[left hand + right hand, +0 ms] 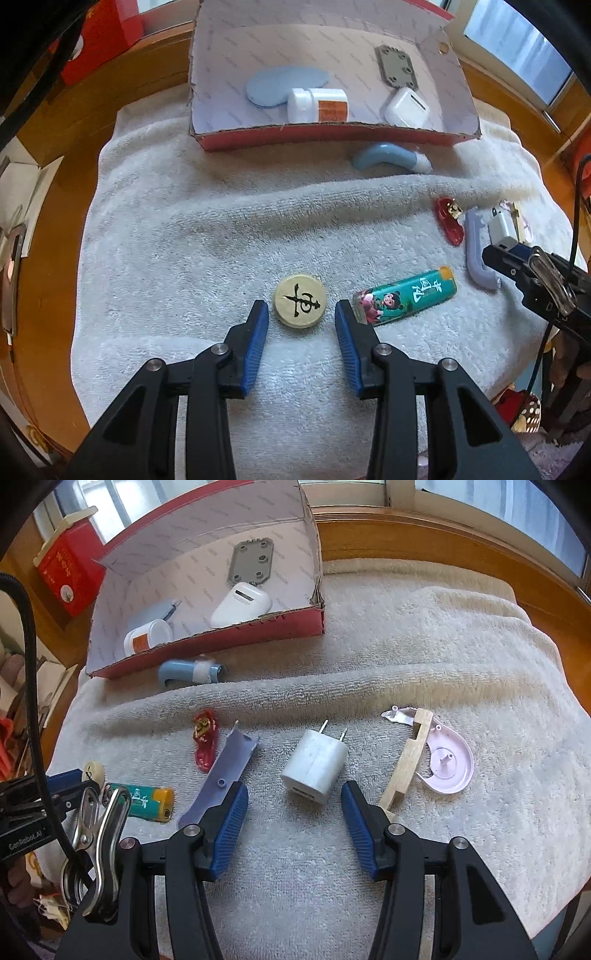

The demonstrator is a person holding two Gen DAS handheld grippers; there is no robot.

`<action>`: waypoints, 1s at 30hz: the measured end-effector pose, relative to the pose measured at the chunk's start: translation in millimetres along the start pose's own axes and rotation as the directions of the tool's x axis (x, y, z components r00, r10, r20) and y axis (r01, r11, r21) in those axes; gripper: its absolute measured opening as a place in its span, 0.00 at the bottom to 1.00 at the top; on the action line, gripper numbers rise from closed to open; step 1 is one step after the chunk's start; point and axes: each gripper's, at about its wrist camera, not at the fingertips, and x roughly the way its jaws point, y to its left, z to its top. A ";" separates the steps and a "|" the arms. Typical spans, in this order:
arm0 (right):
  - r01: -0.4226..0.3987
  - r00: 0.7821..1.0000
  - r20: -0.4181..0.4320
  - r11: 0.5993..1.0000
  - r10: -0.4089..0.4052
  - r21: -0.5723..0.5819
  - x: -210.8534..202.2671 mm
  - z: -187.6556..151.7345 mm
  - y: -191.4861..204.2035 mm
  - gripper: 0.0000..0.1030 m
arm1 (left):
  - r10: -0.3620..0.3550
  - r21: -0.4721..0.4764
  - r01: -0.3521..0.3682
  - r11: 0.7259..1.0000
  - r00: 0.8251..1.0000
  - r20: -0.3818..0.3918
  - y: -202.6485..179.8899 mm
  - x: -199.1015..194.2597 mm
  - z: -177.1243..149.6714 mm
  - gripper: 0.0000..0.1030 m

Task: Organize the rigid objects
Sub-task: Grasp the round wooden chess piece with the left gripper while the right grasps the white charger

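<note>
My left gripper (300, 308) is open, its jaws either side of a round cream chess piece (300, 305) lying on the white towel (184, 229). A green lighter (406, 295) lies just to its right. My right gripper (293, 794) is open, with a white plug charger (315, 766) just ahead between its jaws. Beside the charger lie a lavender plastic strip (225, 771), a red trinket (204, 740), a wooden piece (408, 758) and a pink plastic shell (447, 760). The red cardboard box (325, 136) at the back holds a white case (406, 107), a small bottle (317, 105), a grey plate (397, 70) and a blue pad (284, 83).
A blue curved tube (388, 157) lies on the towel right in front of the box. The towel covers a wooden table (55, 155). A red tin (70, 572) stands behind the box to the left. Clutter sits beyond the table's edges.
</note>
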 end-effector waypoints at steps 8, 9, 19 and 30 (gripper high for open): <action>-0.021 1.000 0.014 1.000 0.021 -0.006 3.9 0.1 1.0 0.57 | 0.011 0.004 -0.011 1.000 1.000 -0.005 -3.3 10.6 2.3 0.38; -0.023 1.000 0.015 1.000 0.023 -0.002 3.9 -0.1 0.5 0.57 | 0.007 -0.001 -0.007 1.000 1.000 -0.004 -1.4 10.5 1.9 0.38; 0.014 1.000 -0.011 1.000 -0.014 -0.022 7.1 3.7 7.6 0.57 | -0.015 -0.020 0.016 1.000 0.999 0.040 14.0 7.7 -3.1 0.39; 0.056 0.997 -0.048 0.998 -0.055 0.011 16.0 18.9 14.0 0.55 | -0.021 -0.021 0.023 1.000 0.997 0.077 14.3 1.2 -13.3 0.38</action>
